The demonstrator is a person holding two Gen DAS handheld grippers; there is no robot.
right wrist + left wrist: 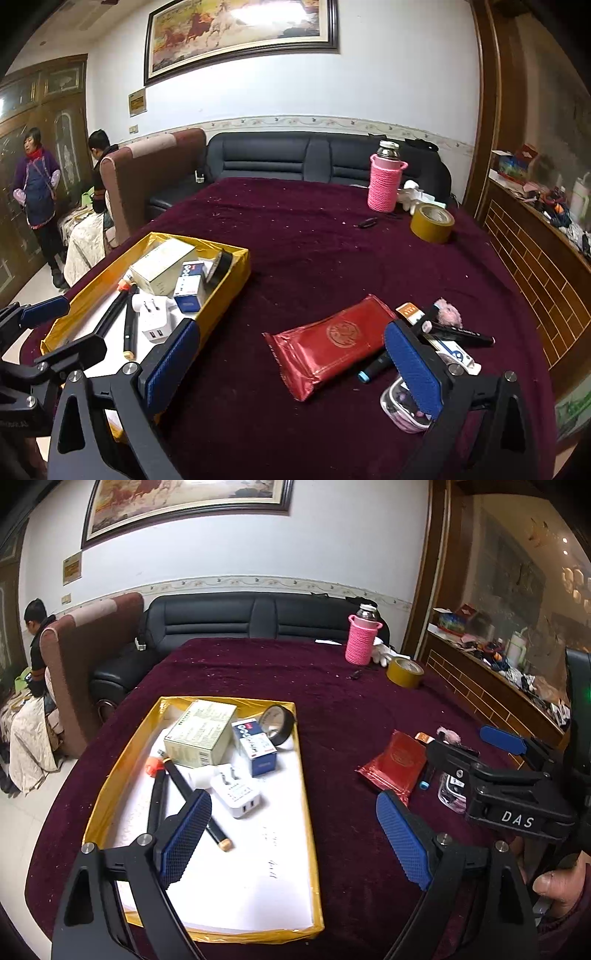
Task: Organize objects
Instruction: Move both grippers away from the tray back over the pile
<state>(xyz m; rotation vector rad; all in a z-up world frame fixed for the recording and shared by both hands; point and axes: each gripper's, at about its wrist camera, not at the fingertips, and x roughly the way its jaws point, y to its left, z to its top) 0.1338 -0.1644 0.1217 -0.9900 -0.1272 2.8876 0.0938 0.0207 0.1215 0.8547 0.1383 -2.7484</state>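
**Right wrist view: both grippers empty, loose items left beside the tray**

Right wrist view shows the yellow tray on the maroon tablecloth, already holding a pale box, a blue-and-white box, a black tape roll, a white charger and two black pens. To the right of the tray, well apart from it, lies the red foil packet. Beyond the packet, further from the tray, sits a small heap: a black marker, a pink fluffy thing, a clear pouch and a blue-tipped stick.

My right gripper stands wide apart with nothing between its pads, hovering near the packet. My left gripper is likewise spread and empty, straddling the tray's right edge.

As I judge it, the packet comes next, and it is the risky one. It lies flat and slick, so my pads may skate over the foil or pinch the cloth with it. The heap is tangled; grabbing one piece could drag or roll the marker off. The tray's far end is crowded, so a careless drop could knock the tape roll out.

Readable writing is scarce: "DAS" on the right gripper's body in the left wrist view. The packet bears a round emblem; the box labels are too small to read.
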